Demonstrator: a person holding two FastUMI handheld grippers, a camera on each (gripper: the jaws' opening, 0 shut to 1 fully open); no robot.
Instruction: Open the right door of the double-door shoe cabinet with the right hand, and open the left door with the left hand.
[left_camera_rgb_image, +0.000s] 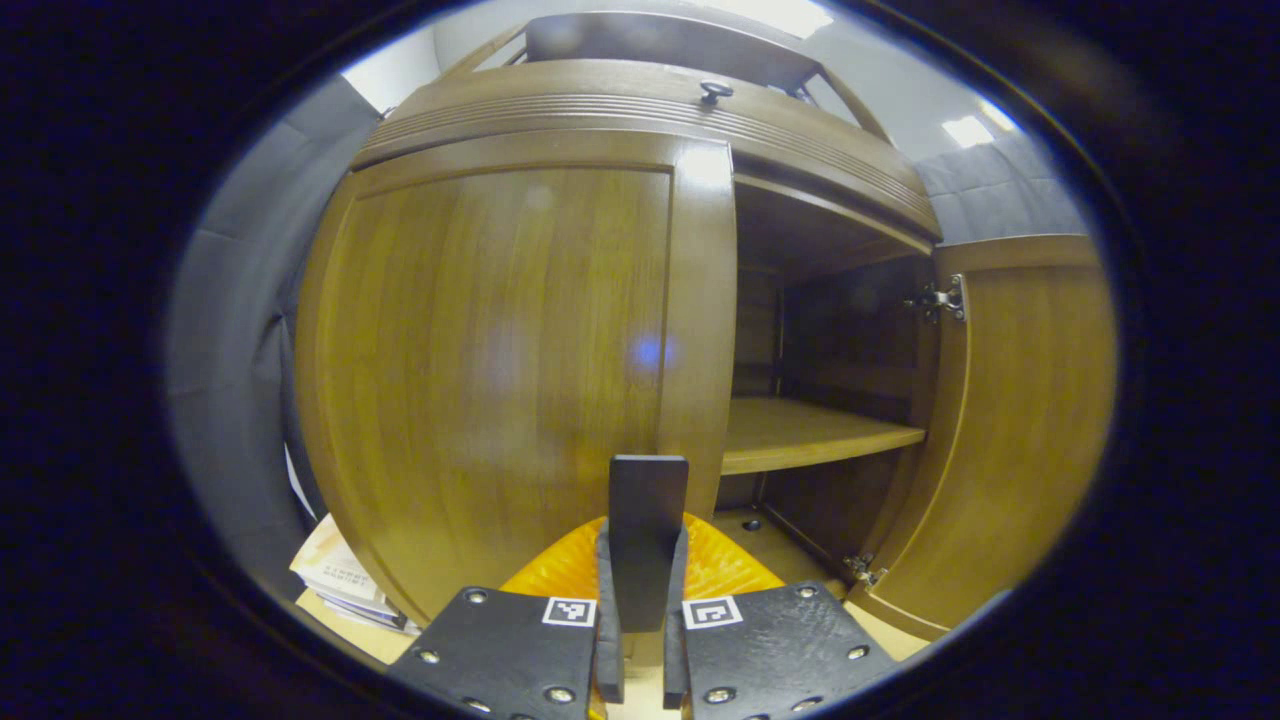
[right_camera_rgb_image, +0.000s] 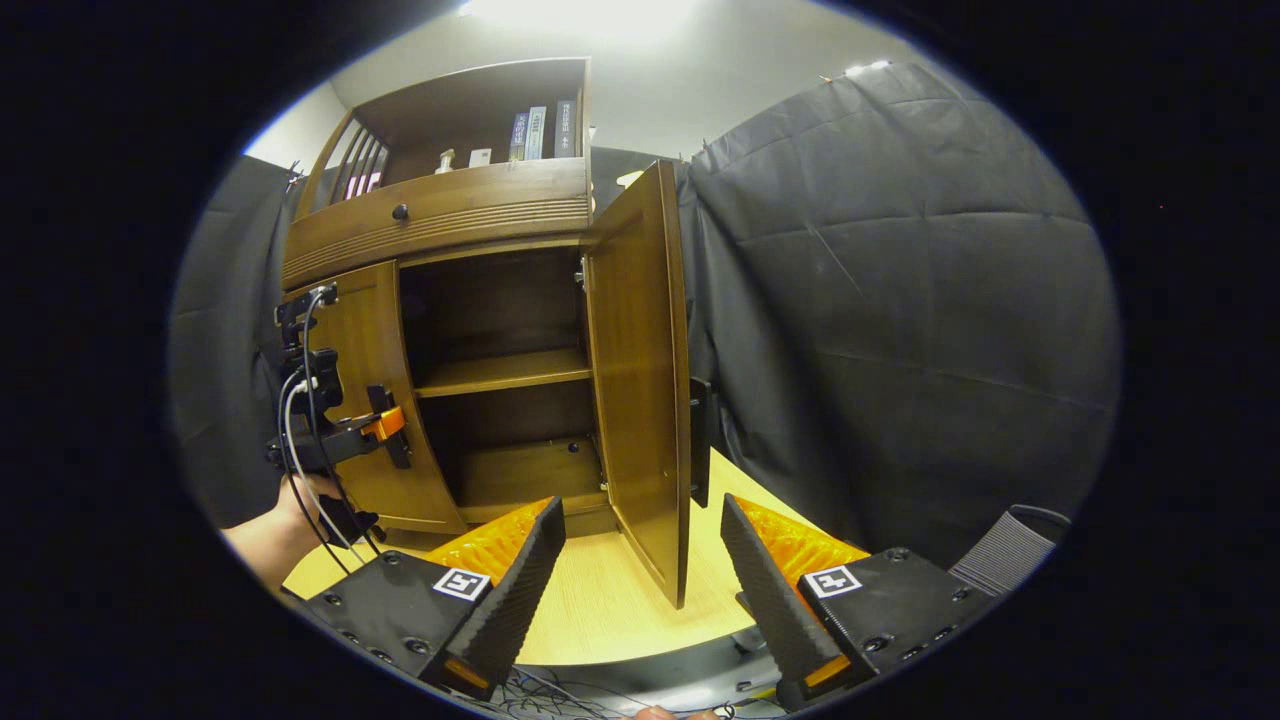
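While the right door (right_camera_rgb_image: 640, 380) of the shoe cabinet (right_camera_rgb_image: 450, 215) stands swung wide open, showing 1 shelf (left_camera_rgb_image: 810, 435) inside, the left door (left_camera_rgb_image: 500, 370) sits closed. The left gripper (left_camera_rgb_image: 640, 590) has its jaws narrowed onto that door's dark handle (left_camera_rgb_image: 647, 530), both fingers pressing it. The right gripper (right_camera_rgb_image: 640, 590) waits with jaws spread wide, empty, straddling the open door's lower edge above the table (right_camera_rgb_image: 600, 610).

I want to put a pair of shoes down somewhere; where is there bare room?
Free: the middle shelf and the cabinet floor behind the open right door, plus the tabletop before it. Crowded: the top shelf with books.
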